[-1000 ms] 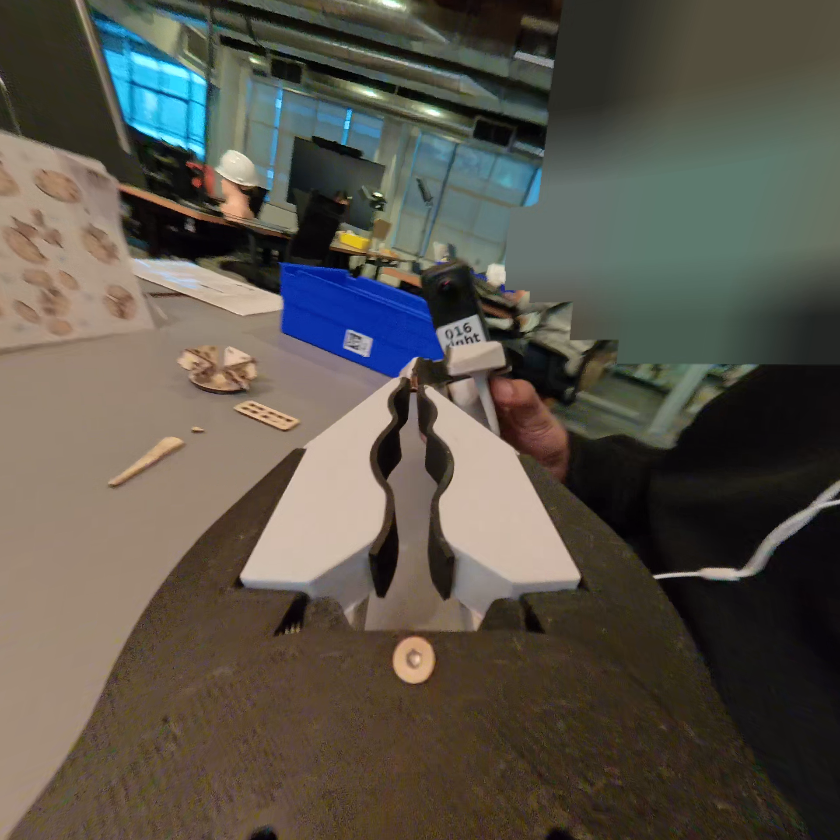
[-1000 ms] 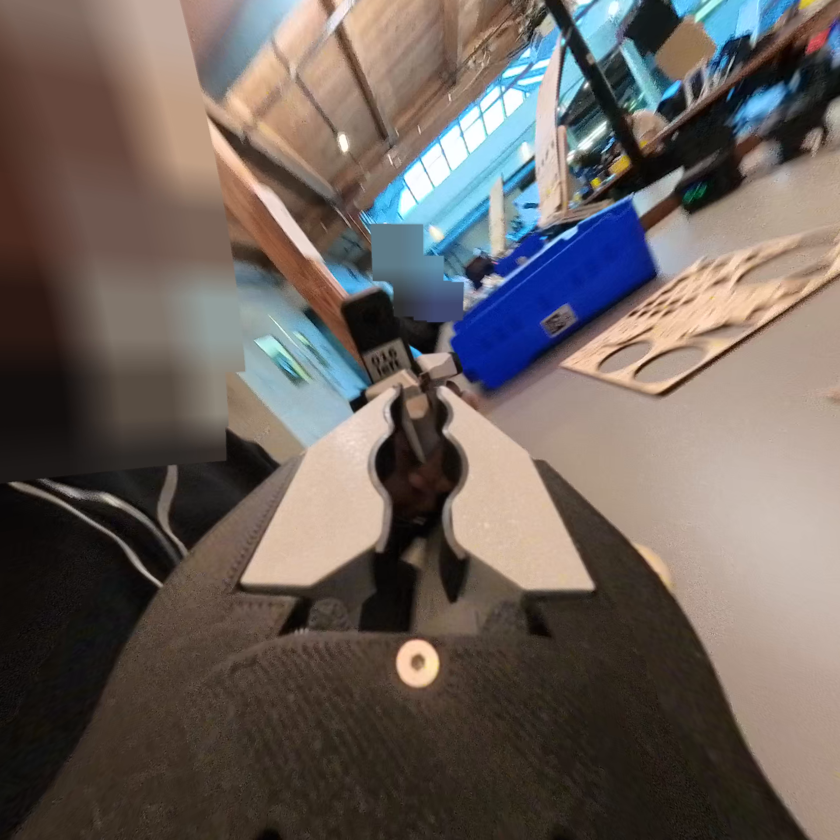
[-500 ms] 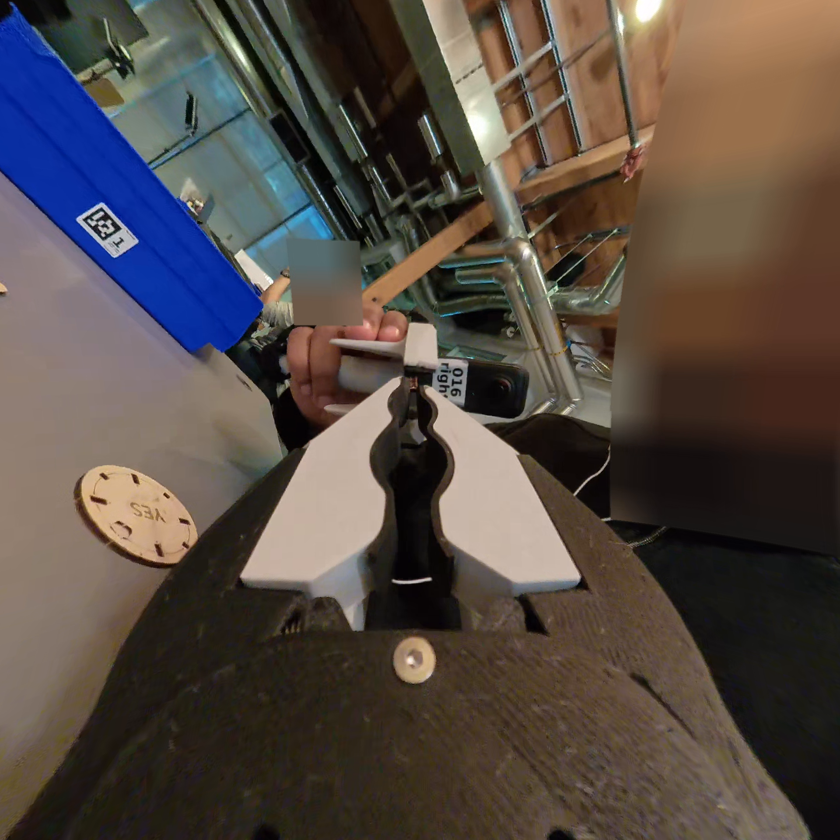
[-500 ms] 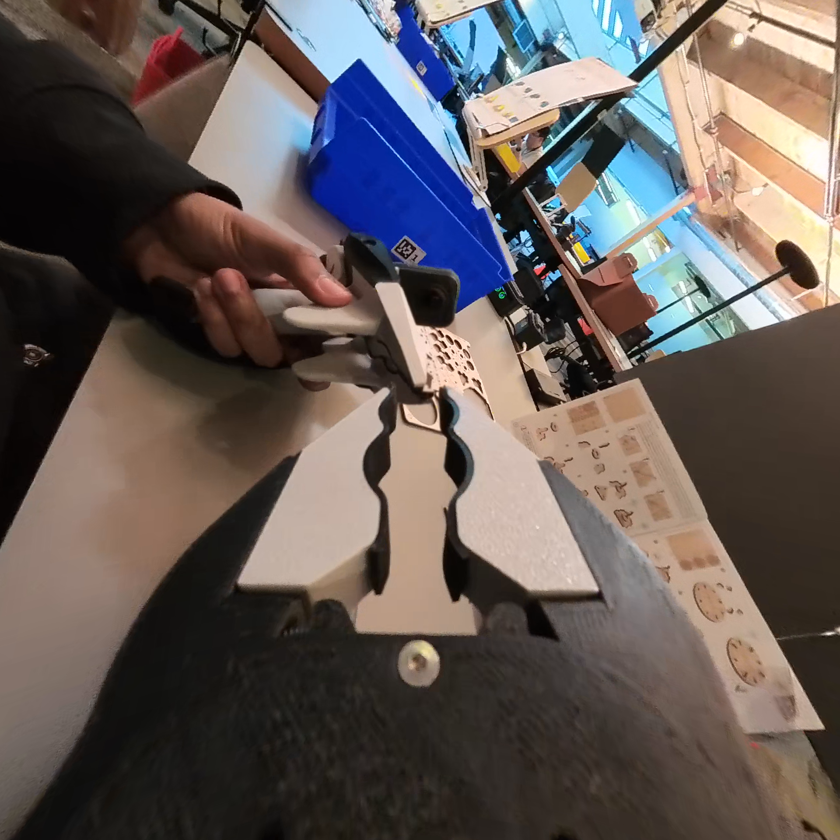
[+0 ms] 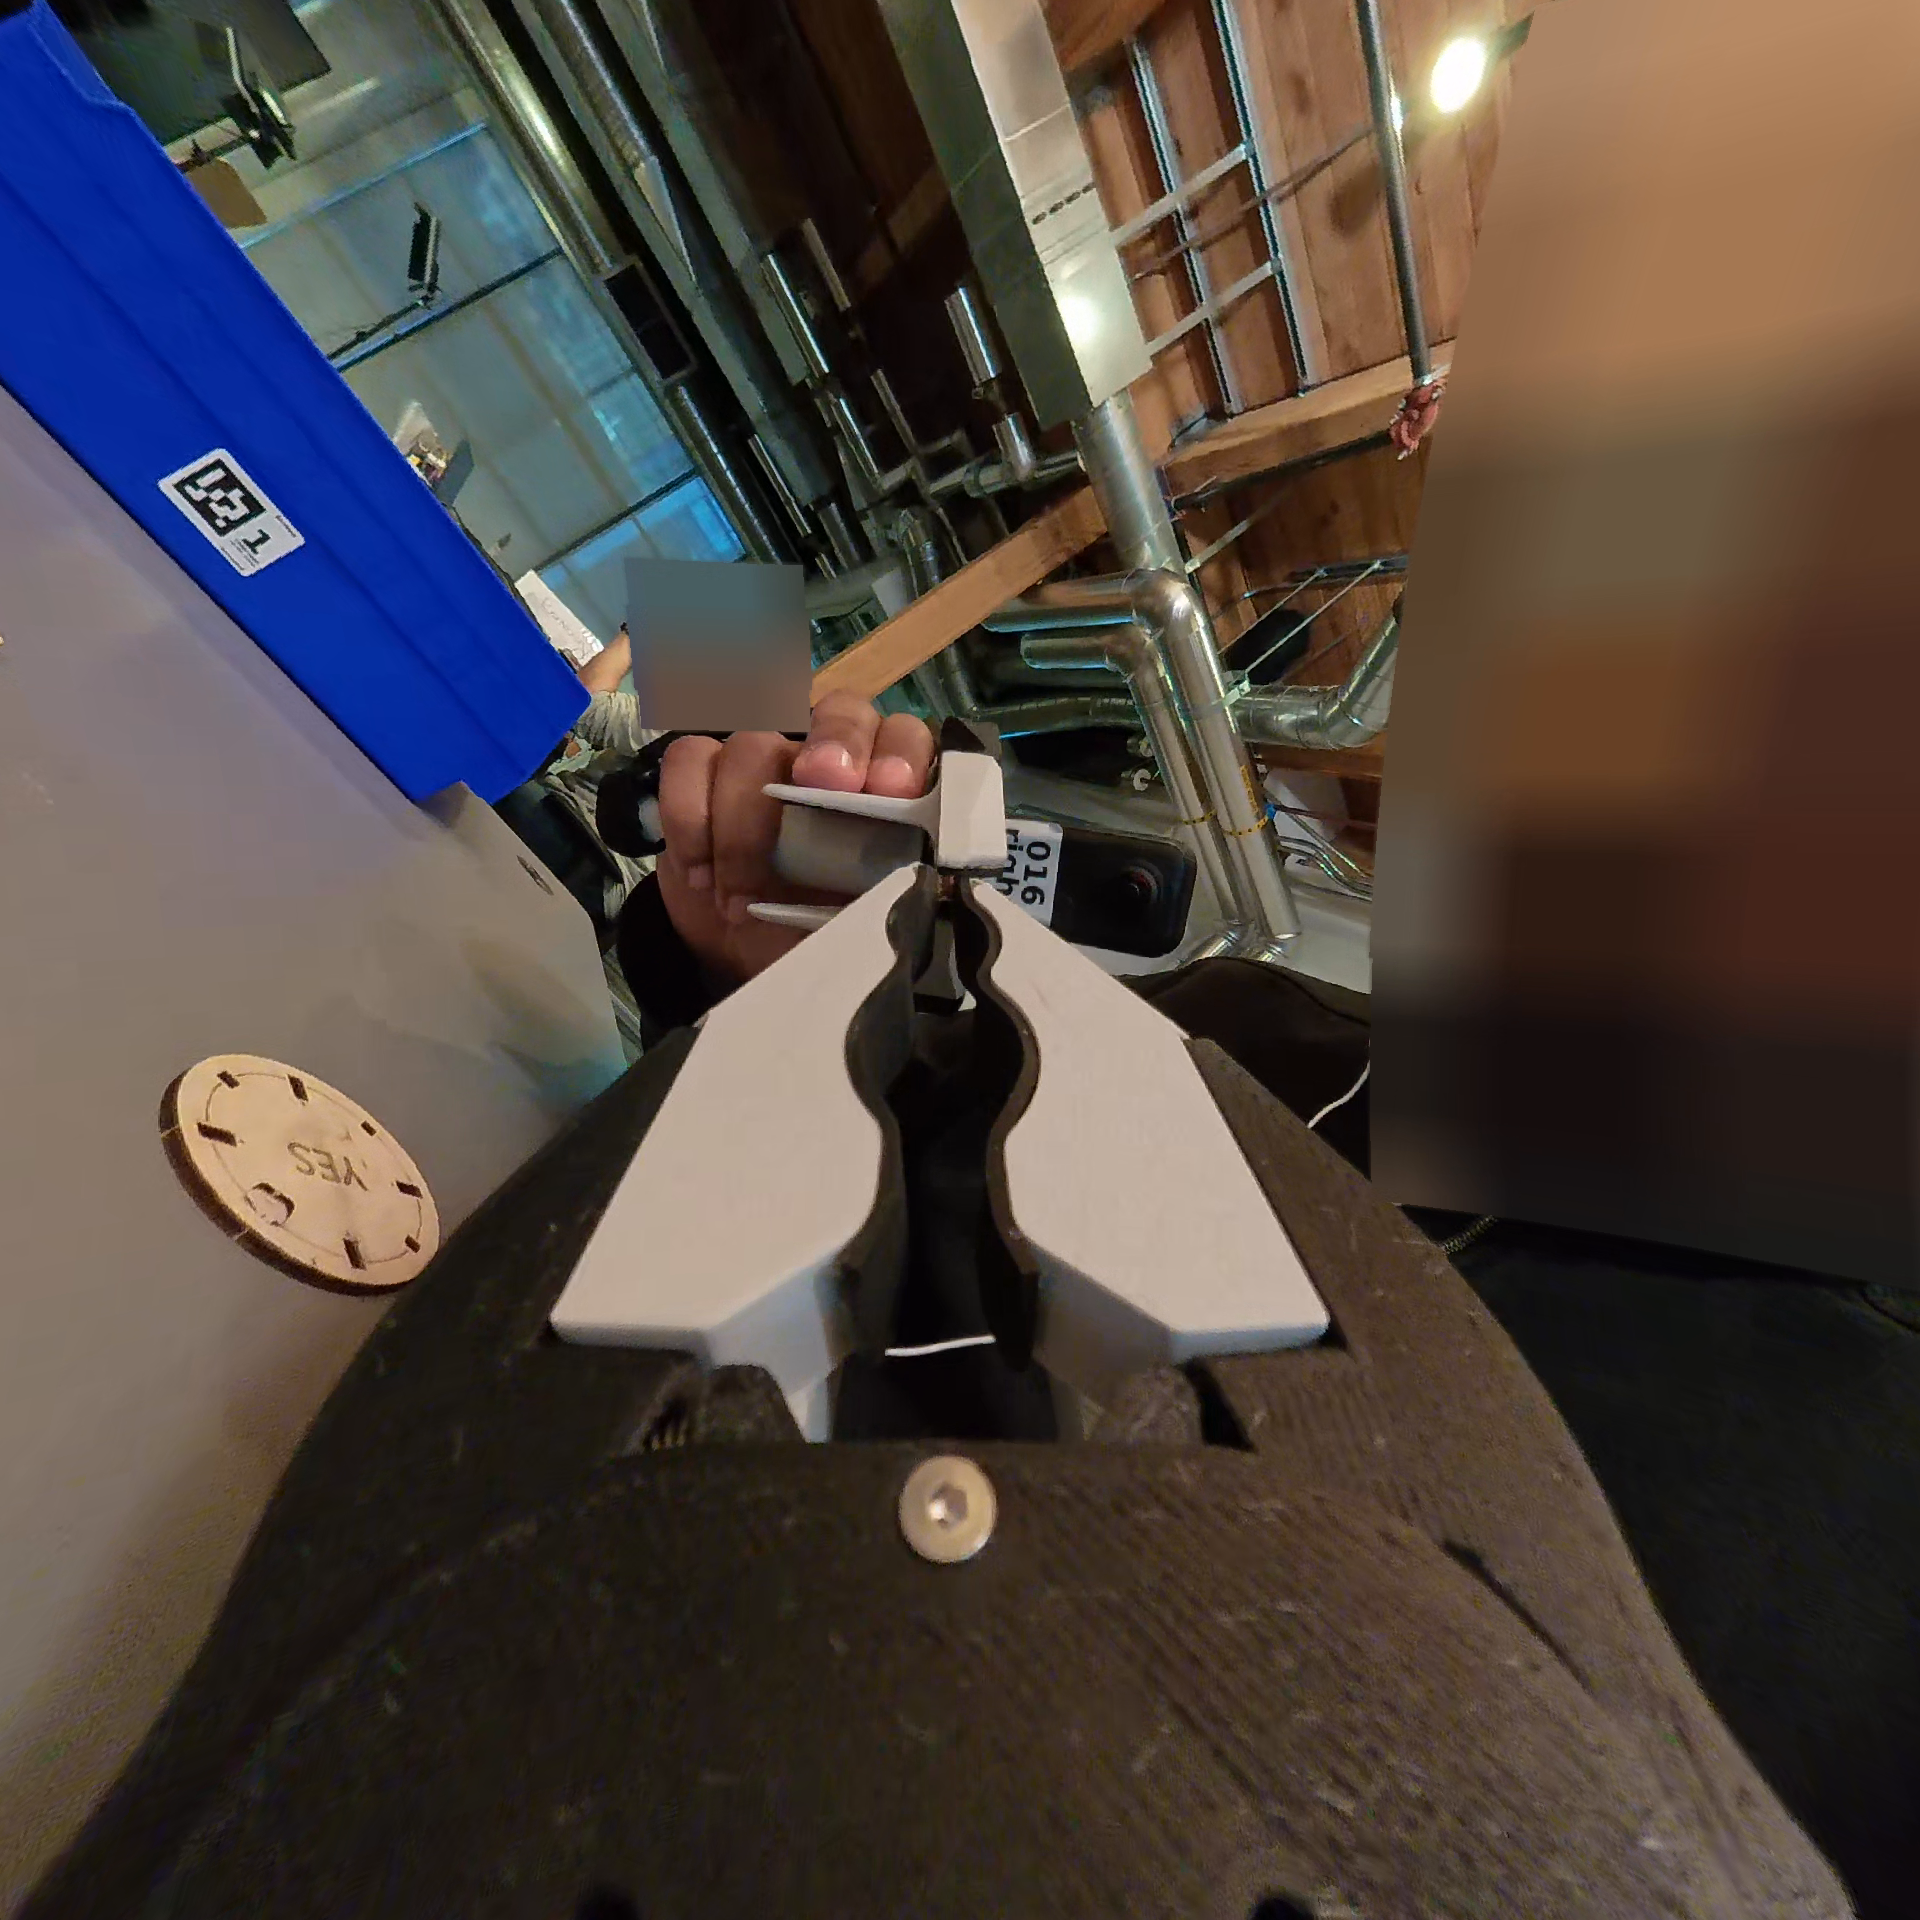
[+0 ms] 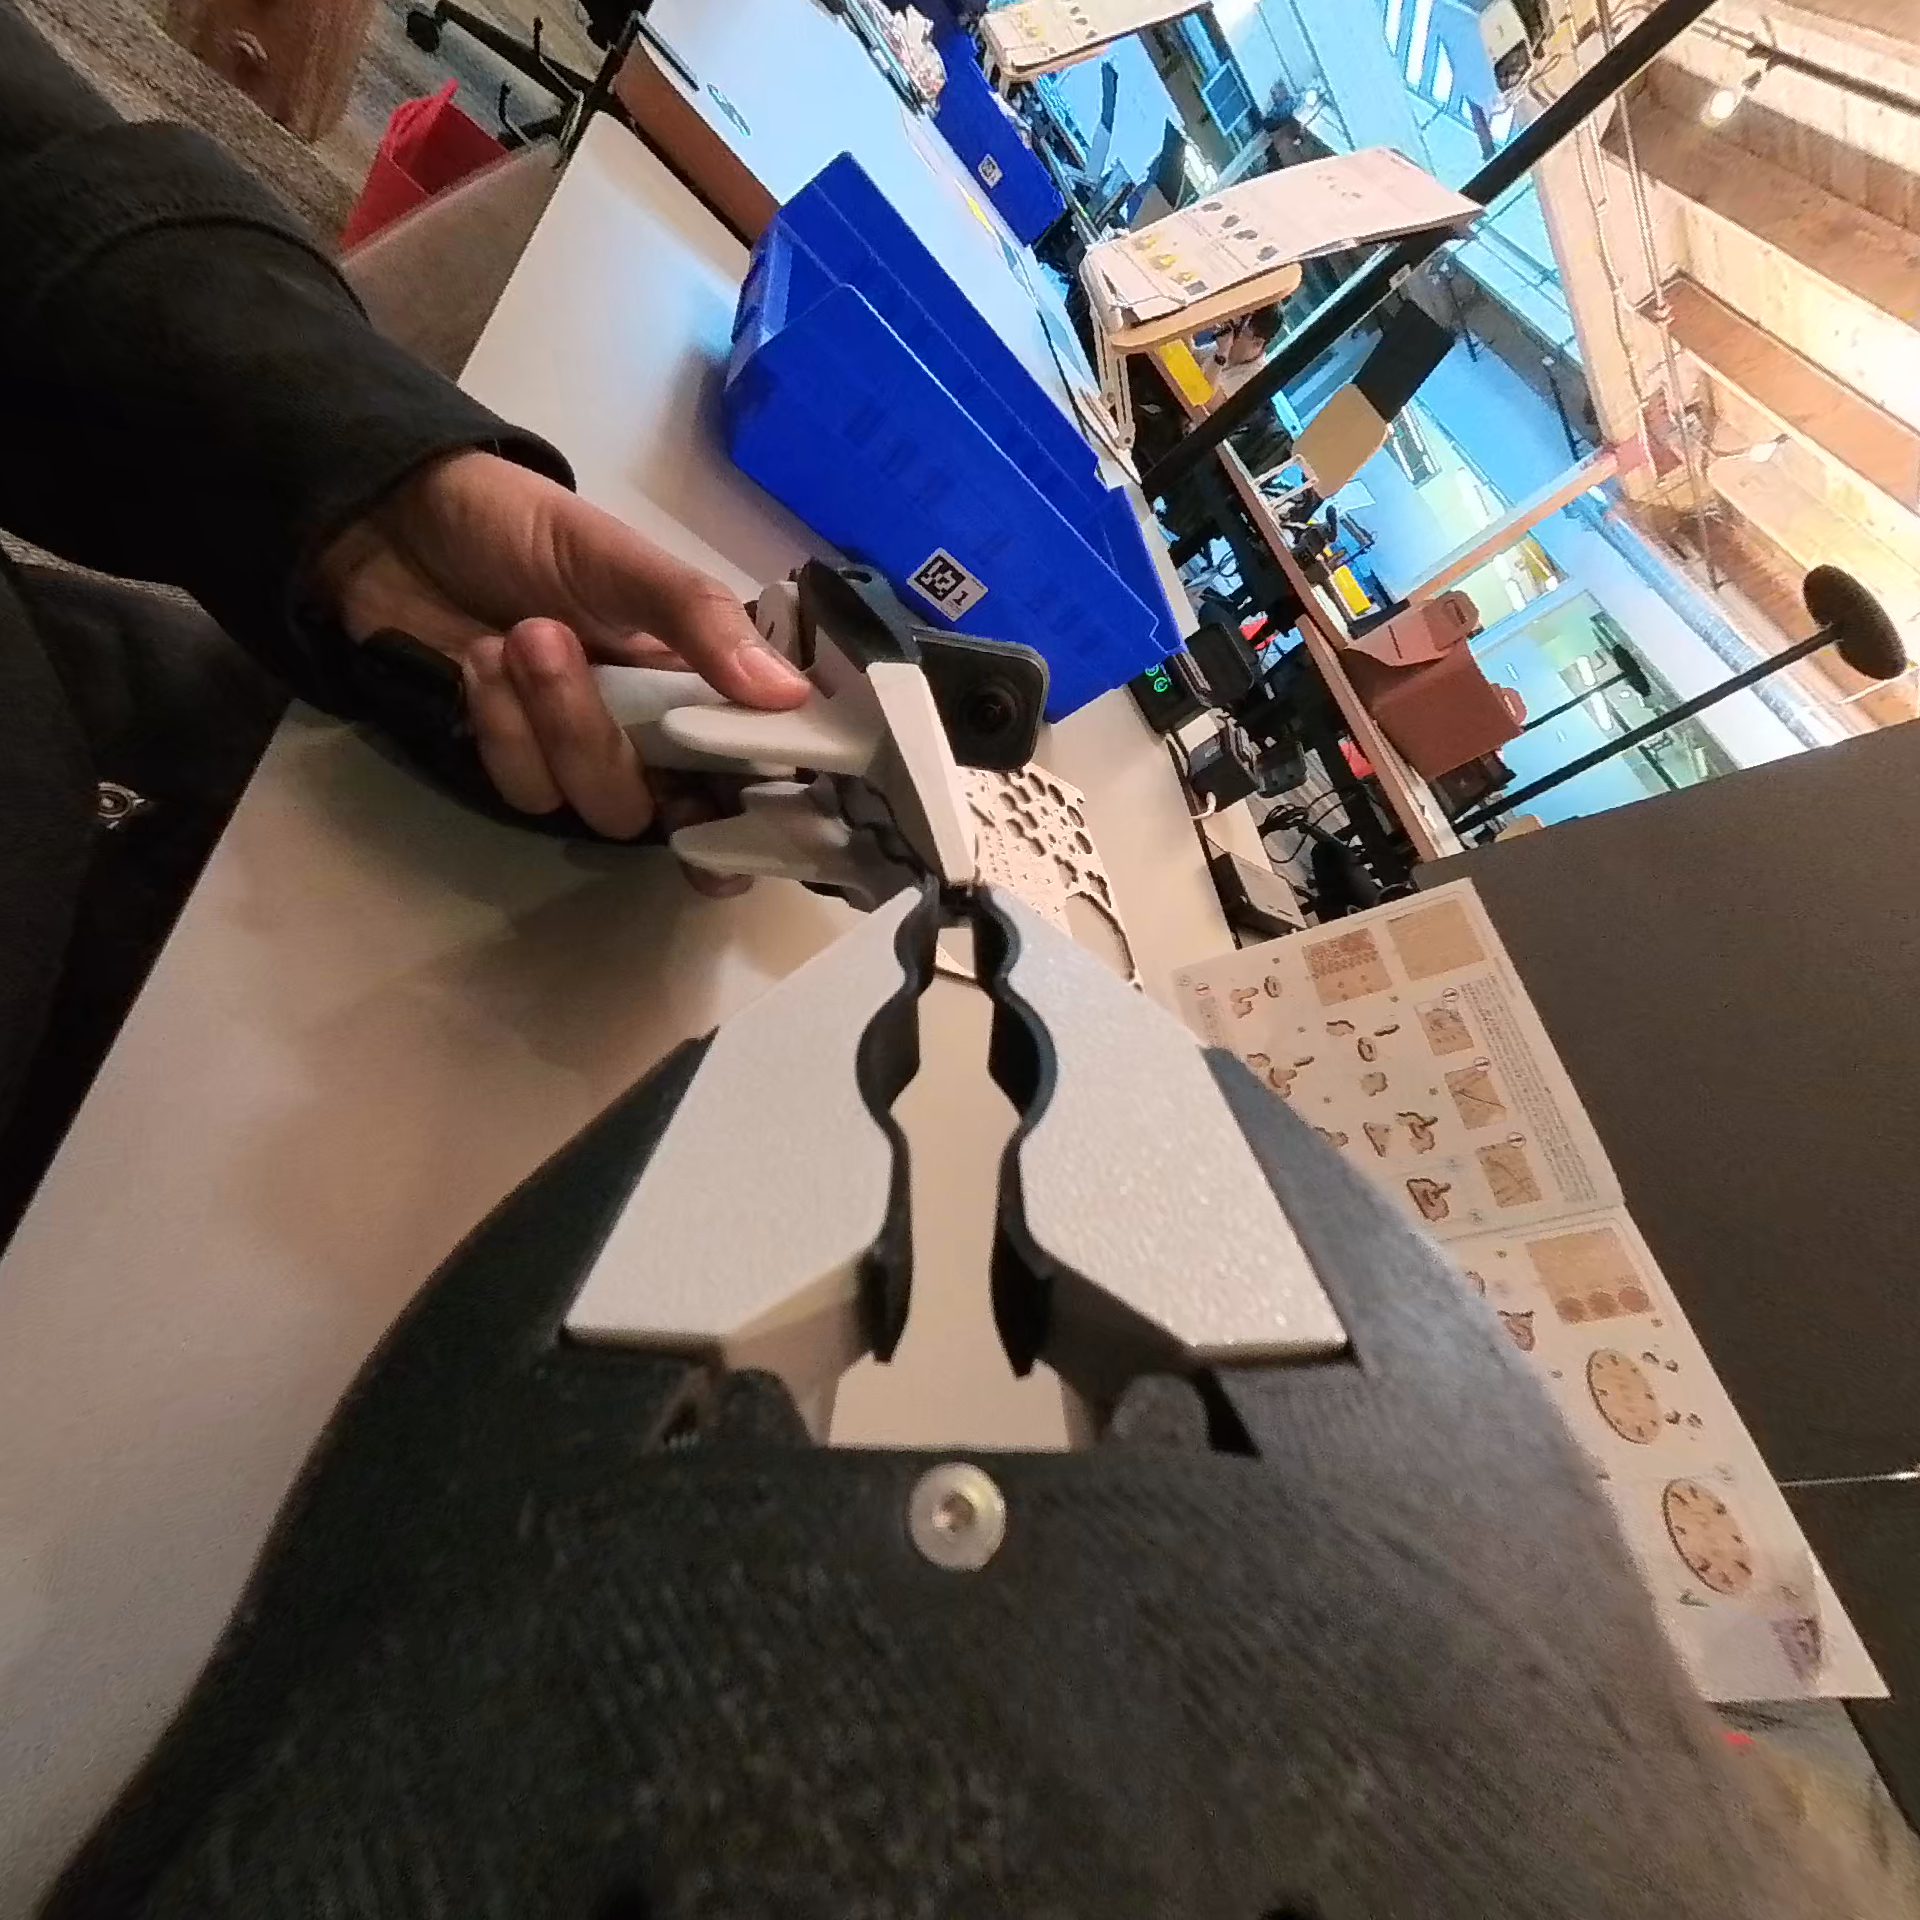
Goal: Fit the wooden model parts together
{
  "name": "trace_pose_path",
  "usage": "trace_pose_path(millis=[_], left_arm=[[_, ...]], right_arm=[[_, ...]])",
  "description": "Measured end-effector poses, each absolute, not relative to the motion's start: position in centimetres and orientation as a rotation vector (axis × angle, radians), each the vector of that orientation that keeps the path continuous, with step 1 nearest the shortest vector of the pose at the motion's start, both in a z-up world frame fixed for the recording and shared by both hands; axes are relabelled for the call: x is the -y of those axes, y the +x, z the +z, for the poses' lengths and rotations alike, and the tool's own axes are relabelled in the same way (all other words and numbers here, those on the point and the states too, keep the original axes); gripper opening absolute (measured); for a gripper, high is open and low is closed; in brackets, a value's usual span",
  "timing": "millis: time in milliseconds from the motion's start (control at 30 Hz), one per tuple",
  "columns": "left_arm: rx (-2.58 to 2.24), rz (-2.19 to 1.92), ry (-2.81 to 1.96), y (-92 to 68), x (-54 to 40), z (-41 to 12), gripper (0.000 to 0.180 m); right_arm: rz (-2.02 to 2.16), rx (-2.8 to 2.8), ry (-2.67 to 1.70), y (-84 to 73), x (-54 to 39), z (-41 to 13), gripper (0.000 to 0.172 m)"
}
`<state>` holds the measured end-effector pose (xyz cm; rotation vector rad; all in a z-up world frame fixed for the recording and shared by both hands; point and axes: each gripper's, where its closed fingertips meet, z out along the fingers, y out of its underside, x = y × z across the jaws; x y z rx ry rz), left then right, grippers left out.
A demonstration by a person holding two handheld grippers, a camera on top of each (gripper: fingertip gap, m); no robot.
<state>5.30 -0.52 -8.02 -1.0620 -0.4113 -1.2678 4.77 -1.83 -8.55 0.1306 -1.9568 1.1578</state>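
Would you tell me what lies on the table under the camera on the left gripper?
A pale wooden sheet with cut-out holes lies flat on the grey table there; the left gripper covers its near part, so its full extent is hidden.

Grey table (image 6: pixel 312 1039), big windows (image 6: pixel 1538 540), metal ducts (image 5: pixel 1164 623) overhead.

A blue bin (image 6: pixel 935 457) stands on the grey table (image 6: pixel 312 1039) near a perforated wooden sheet (image 6: pixel 1049 842), a printed instruction sheet (image 6: pixel 1455 1091) and a round wooden disc (image 5: pixel 296 1184).
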Motion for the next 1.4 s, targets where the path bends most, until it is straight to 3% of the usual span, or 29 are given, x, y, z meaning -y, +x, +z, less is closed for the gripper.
trace_pose_path(millis=[167,233,667,1100,1200,1400], left_arm=[[0.411,-1.27,-1.05,5.2,0.6,-7.9,0.001],[0.408,-1.29,-1.02,5.0,0.8,-7.7,0.01],[0.414,-1.197,-1.025,4.4,1.1,-7.5,0.009],[0.154,-0.21,-1.423,5.8,0.5,-7.6,0.004],[0.068,-0.109,-1.497,6.9,-0.2,-8.2,0.005],[-0.001,-0.038,-1.547,8.0,-1.0,-8.7,0.004]], right_arm=[[1.168,1.966,0.113,4.7,1.8,-8.6,0.004],[1.162,1.968,0.107,4.7,1.7,-8.7,0.004],[1.309,2.029,0.002,4.9,1.3,-8.0,0.004],[2.209,2.381,-1.001,6.2,0.6,-7.8,0.004],[2.436,2.361,-1.197,6.8,0.2,-6.8,0.003],[2.449,2.432,-1.456,7.6,-0.2,-8.7,0.004]])
